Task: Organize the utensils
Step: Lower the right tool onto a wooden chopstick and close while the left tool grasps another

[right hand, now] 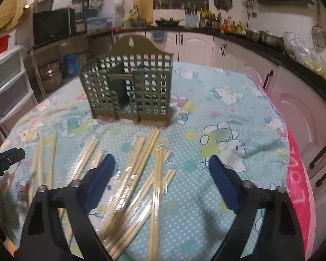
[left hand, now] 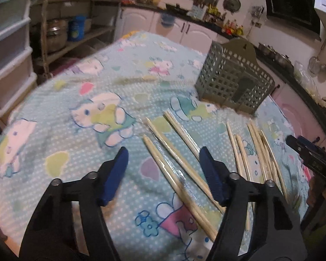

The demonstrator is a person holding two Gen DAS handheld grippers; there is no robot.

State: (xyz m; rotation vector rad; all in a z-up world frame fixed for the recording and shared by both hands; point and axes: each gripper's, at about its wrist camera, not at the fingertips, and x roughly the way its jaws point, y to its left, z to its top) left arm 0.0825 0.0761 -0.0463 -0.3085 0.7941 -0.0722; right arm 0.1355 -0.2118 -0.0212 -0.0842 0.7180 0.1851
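Several wrapped wooden chopstick pairs (left hand: 178,165) lie loose on the cartoon-print tablecloth (left hand: 76,100). They also show in the right wrist view (right hand: 139,169). A green lattice utensil holder (left hand: 234,80) stands upright beyond them; it stands at centre in the right wrist view (right hand: 128,91). My left gripper (left hand: 163,171) is open and empty, low over the left chopsticks. My right gripper (right hand: 163,178) is open and empty over the right pile. The right gripper's tip (left hand: 304,150) shows at the left view's right edge. The left gripper's tip (right hand: 6,158) shows at the right view's left edge.
Plastic drawers (left hand: 8,50) and a shelf with pots (left hand: 58,34) stand to the left. Kitchen cabinets (right hand: 195,45) and a cluttered counter run behind the table. A pink cloth (right hand: 297,195) borders the table's right edge.
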